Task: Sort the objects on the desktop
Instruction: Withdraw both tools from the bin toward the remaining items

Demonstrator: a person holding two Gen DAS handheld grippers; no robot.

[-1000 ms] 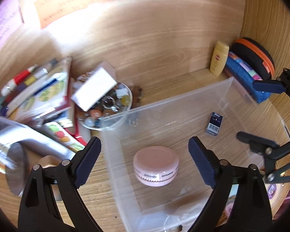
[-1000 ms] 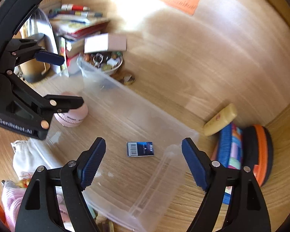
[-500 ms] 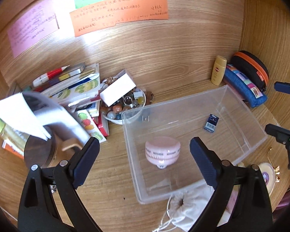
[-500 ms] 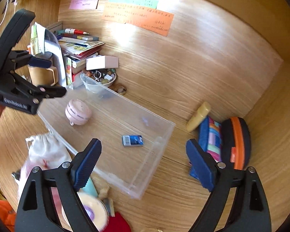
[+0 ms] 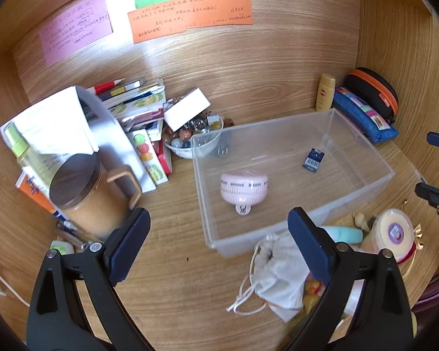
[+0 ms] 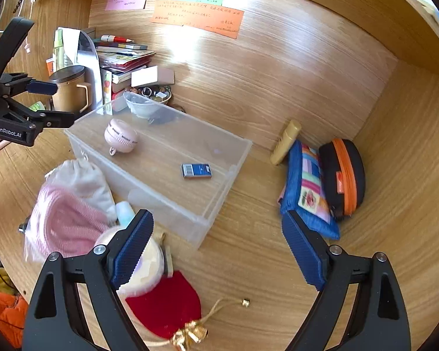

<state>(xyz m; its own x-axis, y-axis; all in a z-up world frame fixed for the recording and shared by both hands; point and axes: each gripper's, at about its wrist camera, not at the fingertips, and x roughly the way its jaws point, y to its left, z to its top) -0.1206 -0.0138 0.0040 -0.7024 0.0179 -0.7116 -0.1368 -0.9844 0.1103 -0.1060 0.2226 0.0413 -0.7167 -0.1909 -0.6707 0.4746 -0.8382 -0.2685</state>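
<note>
Both tongs (image 5: 218, 234) (image 6: 218, 247) agape, empty

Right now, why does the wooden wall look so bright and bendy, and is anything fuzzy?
Left wrist view: sun glare whitens the wooden back wall beside the pink paper note, and the fisheye lens bows its straight edges. Right wrist view: glare streaks the wall below the orange paper note, while the pink knitted cloth near the lens is blurred; the clear plastic bin stays sharp.
</note>
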